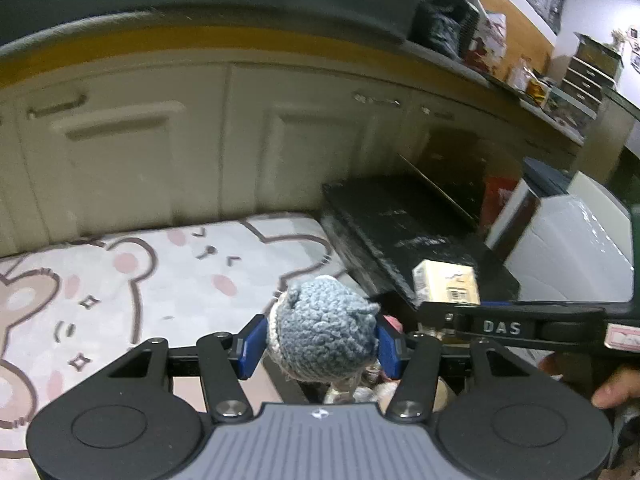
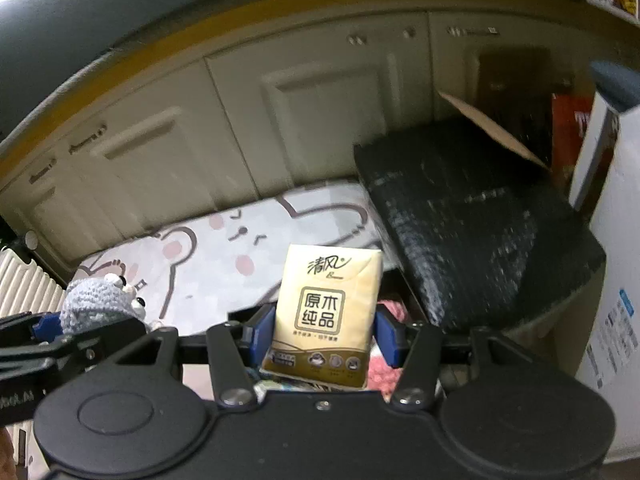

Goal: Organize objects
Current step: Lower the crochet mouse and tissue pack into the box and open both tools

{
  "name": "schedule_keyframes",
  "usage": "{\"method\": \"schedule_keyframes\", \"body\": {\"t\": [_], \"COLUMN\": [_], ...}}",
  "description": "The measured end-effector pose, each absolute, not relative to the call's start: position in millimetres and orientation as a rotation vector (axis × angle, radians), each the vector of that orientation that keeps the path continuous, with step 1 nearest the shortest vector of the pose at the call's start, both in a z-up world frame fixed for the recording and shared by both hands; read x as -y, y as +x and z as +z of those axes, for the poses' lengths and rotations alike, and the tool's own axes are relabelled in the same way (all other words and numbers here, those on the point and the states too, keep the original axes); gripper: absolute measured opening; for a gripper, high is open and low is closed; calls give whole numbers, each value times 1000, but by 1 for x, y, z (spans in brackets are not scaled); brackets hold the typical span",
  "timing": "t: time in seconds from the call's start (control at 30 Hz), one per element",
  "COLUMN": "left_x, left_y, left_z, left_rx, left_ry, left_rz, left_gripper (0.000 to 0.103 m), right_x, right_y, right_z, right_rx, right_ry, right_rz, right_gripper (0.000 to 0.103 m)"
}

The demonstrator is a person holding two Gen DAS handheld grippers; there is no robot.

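Observation:
My left gripper (image 1: 320, 346) is shut on a blue-grey crocheted toy (image 1: 326, 330), held above the floor mat's edge. The toy also shows at the left of the right wrist view (image 2: 98, 304), with googly eyes. My right gripper (image 2: 322, 334) is shut on a yellow tissue pack (image 2: 324, 316) with printed characters, held upright. That pack also shows in the left wrist view (image 1: 446, 286), above the right gripper's black arm. Both grippers hover side by side, the left one to the left.
A bear-pattern floor mat (image 1: 160, 280) lies below cream cabinet doors (image 1: 140, 160). A black storage box lid (image 2: 480, 220) sits to the right, with a cardboard flap and white boxes (image 1: 568, 248) beyond. Pink and mixed items lie below the grippers.

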State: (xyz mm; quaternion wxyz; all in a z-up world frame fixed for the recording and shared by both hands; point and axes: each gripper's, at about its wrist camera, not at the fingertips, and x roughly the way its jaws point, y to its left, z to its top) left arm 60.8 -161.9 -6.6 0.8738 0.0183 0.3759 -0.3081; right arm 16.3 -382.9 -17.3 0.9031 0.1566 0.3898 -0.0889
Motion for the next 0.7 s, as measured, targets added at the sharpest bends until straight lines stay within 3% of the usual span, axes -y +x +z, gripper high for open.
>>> {"method": "schedule_keyframes", "body": {"t": [0.37, 0.7], "left_x": [205, 236], "left_y": [59, 62], "left_z": [-38, -71], "left_rx": [-892, -957], "left_ry": [52, 201], "left_rz": [-777, -795], "left_gripper": [57, 57], "right_x": [409, 444], "right_y": [14, 1], "right_z": [-43, -77], "right_rx": [-894, -961], "right_ry": [371, 762], "right_rz": [-235, -391], "right_gripper": [54, 54]}}
